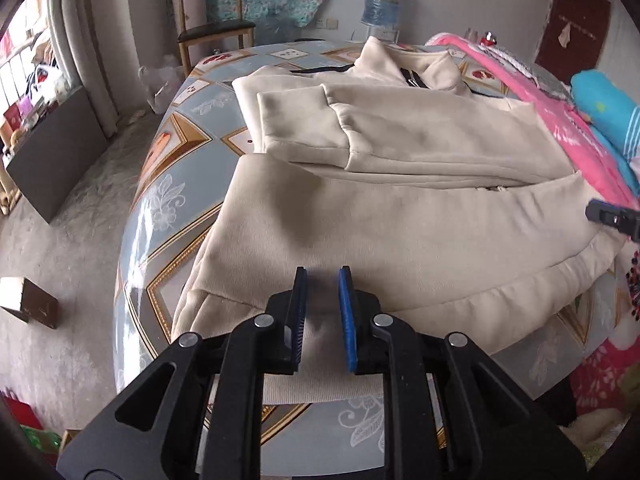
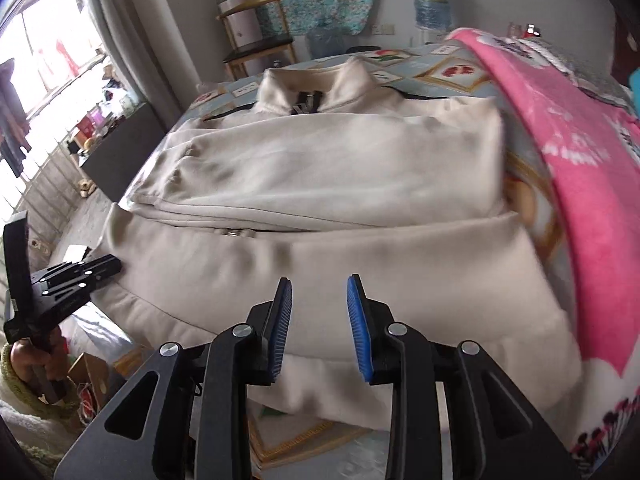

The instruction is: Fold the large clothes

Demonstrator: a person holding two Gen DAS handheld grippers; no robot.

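Observation:
A cream zip-up jacket (image 1: pixel 400 208) (image 2: pixel 320 184) lies flat on the patterned table (image 1: pixel 160 208), collar at the far side. Its sleeves are folded across the chest and its hem hangs over the near edge. My left gripper (image 1: pixel 322 276) hovers over the hem's left part. Its jaws stand a narrow gap apart, and no cloth is pinched between them. My right gripper (image 2: pixel 319 284) is over the hem further right, open a little wider and empty. The right wrist view is blurred. The left gripper (image 2: pixel 108 266) also shows at that view's left edge, in a hand (image 2: pixel 24 356).
A pink blanket (image 1: pixel 560 120) (image 2: pixel 580 168) is heaped along the table's right side, touching the jacket. A wooden chair (image 1: pixel 212 28) and a water bottle (image 1: pixel 380 0) stand behind the table. A dark cabinet (image 1: pixel 60 152) and a brown box (image 1: pixel 32 300) are on the floor to the left.

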